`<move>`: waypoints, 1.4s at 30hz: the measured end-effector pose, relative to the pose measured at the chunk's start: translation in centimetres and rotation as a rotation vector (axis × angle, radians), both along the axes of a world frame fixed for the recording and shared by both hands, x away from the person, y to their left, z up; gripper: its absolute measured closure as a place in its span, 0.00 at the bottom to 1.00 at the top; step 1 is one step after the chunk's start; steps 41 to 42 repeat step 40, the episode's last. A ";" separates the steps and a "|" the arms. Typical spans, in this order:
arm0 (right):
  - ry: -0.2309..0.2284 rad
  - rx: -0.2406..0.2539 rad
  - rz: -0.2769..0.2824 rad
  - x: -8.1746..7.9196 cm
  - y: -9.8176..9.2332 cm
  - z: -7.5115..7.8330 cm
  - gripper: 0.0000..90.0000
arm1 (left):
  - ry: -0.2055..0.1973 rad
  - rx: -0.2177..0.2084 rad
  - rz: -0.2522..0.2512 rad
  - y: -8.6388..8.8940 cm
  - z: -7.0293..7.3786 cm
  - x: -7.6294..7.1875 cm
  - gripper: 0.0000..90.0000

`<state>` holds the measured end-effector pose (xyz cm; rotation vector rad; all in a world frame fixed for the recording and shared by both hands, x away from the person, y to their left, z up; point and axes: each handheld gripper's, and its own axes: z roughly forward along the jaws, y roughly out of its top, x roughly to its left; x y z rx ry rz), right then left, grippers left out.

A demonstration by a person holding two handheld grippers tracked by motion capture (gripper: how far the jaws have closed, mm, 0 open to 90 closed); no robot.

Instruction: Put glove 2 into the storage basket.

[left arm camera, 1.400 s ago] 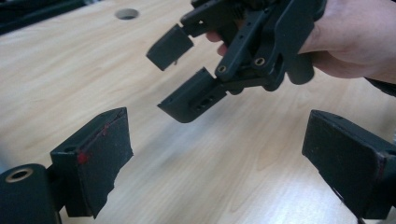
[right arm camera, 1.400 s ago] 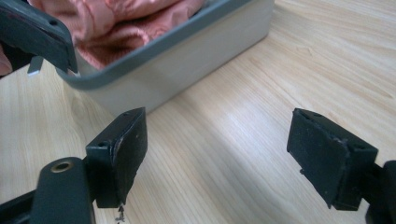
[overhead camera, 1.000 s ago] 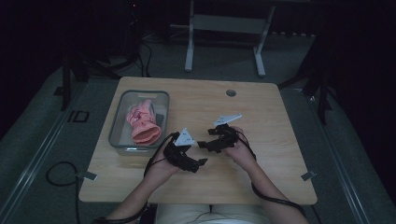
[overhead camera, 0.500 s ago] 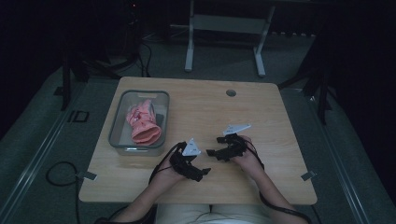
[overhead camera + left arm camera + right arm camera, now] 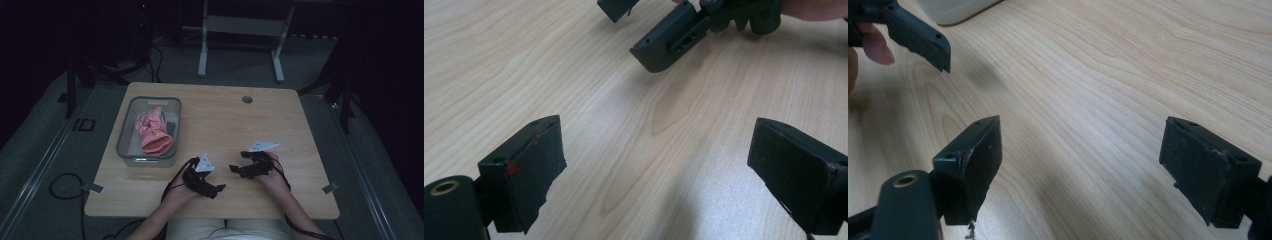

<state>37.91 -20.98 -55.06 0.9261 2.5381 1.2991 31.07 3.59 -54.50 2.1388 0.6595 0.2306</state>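
**Both grippers idle at near edge; pink glove lies in bin, untouched**

The left gripper (image 5: pixel 216 188) and right gripper (image 5: pixel 235 170) rest low over the wooden table (image 5: pixel 225 120) at the person's edge, tips turned toward each other, near but apart. Each gripper view shows its own jaws spread wide with bare wood between them; neither holds anything.

The nearest item is the pink glove (image 5: pixel 152 132), lying crumpled inside the clear bin (image 5: pixel 125 131) at the table's left side, cuff end toward the person. The bin stands just beyond the left gripper, well apart from the right.

Assessment: the glove appears soft, light and limp. It should sag and fold when lifted and offers no stiff edge. The thick cuff (image 5: pixel 156 146) looks the soundest place to pinch, since it bunches into a firm fold; a finger would likely slip or stretch. The bin wall limits side approach, so entry from above is advisable. The light bin may shift if the glove snags.
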 end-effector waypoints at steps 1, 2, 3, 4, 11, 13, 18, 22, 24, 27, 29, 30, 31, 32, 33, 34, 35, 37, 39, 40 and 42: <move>-0.002 0.007 -0.004 -0.1 -0.1 -0.1 0.18 | 0.002 0.000 -0.001 -0.1 -0.1 0.0 0.09; -0.001 0.010 -0.007 -0.1 -0.2 -0.2 0.18 | 0.001 -0.001 -0.002 -0.2 -0.2 -0.1 0.09; -0.001 0.006 -0.010 -0.3 -0.3 -0.4 0.18 | 0.001 0.001 -0.005 -0.3 -0.3 -0.2 0.09; -0.001 0.004 -0.011 -0.4 -0.4 -0.5 0.18 | -0.001 -0.001 -0.005 -0.3 -0.4 -0.2 0.09; -0.014 0.001 -0.026 -0.8 -1.2 -0.9 0.17 | -0.016 0.013 -0.005 -0.9 -0.8 -0.3 0.09; -0.020 0.000 -0.032 -0.9 -1.3 -0.9 0.17 | -0.025 0.025 -0.009 -1.1 -0.9 -0.5 0.09; -0.040 0.000 -0.045 -1.0 -1.4 -0.9 0.17 | -0.029 0.028 -0.012 -1.3 -1.2 -0.7 0.09; -0.050 -0.002 -0.051 -1.1 -1.4 -0.9 0.17 | -0.027 0.018 -0.010 -1.2 -1.2 -0.7 0.09; -0.059 -0.009 -0.054 -1.2 -1.3 -0.9 0.17 | -0.041 0.025 -0.008 -1.1 -1.3 -0.9 0.09; -0.066 -0.014 -0.060 -1.3 -1.3 -0.9 0.17 | -0.049 0.020 -0.006 -1.1 -1.3 -0.9 0.09; -0.067 -0.013 -0.061 -1.3 -1.3 -0.9 0.17 | -0.054 0.017 -0.006 -1.0 -1.3 -0.9 0.09; -0.066 -0.010 -0.065 -1.3 -1.4 -0.9 0.17 | -0.054 0.016 -0.006 -1.0 -1.3 -0.9 0.09; -0.066 -0.007 -0.068 -1.3 -1.4 -0.9 0.17 | -0.051 0.015 -0.007 -1.0 -1.3 -0.9 0.09; -0.065 -0.006 -0.070 -1.3 -1.4 -0.9 0.17 | -0.051 0.012 -0.006 -1.0 -1.4 -0.9 0.09; -0.067 -0.005 -0.072 -1.3 -1.4 -0.9 0.17 | -0.056 0.010 -0.005 -1.0 -1.3 -0.9 0.09; -0.065 -0.004 -0.073 -1.3 -1.4 -0.9 0.17 | -0.056 0.012 -0.005 -1.0 -1.3 -0.9 0.09; -0.065 -0.005 -0.075 -1.3 -1.4 -0.9 0.17 | -0.056 0.012 -0.006 -1.0 -1.3 -0.9 0.09; -0.065 -0.004 -0.077 -1.2 -1.4 -0.9 0.17 | -0.057 0.012 -0.007 -1.0 -1.3 -0.9 0.09; -0.063 -0.002 -0.079 -1.2 -1.5 -0.9 0.17 | -0.058 0.011 -0.007 -1.0 -1.3 -1.0 0.09; -0.066 -0.002 -0.079 -1.2 -1.5 -0.9 0.18 | -0.057 0.010 -0.006 -1.0 -1.3 -1.0 0.09; -0.066 -0.002 -0.079 -1.2 -1.5 -0.9 0.18 | -0.057 0.010 -0.006 -1.0 -1.3 -1.0 0.09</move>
